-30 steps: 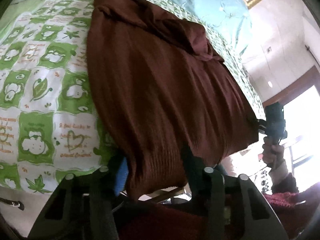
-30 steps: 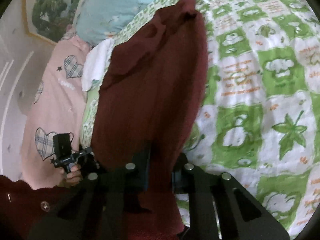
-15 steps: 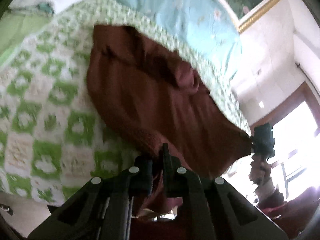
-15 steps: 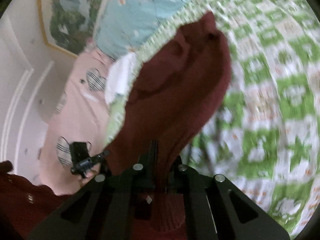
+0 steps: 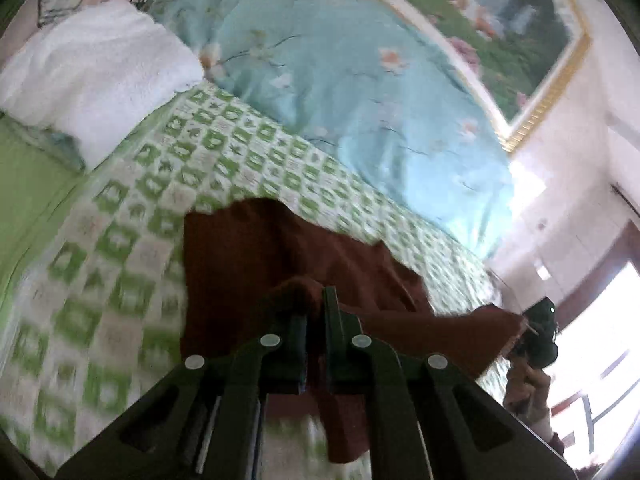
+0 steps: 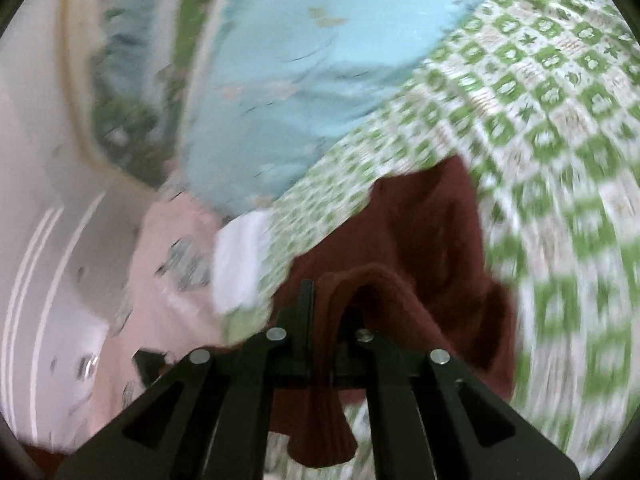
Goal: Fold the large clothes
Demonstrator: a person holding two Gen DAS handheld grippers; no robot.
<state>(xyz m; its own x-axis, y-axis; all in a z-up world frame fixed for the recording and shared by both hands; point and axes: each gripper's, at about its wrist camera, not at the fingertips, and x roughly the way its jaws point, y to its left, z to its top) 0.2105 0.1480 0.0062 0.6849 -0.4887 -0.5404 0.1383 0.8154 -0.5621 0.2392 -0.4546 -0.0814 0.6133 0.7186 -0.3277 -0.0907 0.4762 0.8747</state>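
My left gripper (image 5: 316,320) has its jaws drawn close together, pinching a bunched fold of the maroon garment (image 5: 248,256) between them. My right gripper (image 6: 324,316) is clamped the same way, its jaws nearly meeting with a ribbed strip of that cloth hanging down through them. In the left wrist view my right hand (image 5: 528,380) shows far off to the side, wrapped around its gripper's handle

A dark maroon ribbed knit garment (image 5: 256,256) lies rumpled on the green-and-white checked bedspread in the lower middle of both views, its near hem raised and bunched, one corner stretched toward the right edge.
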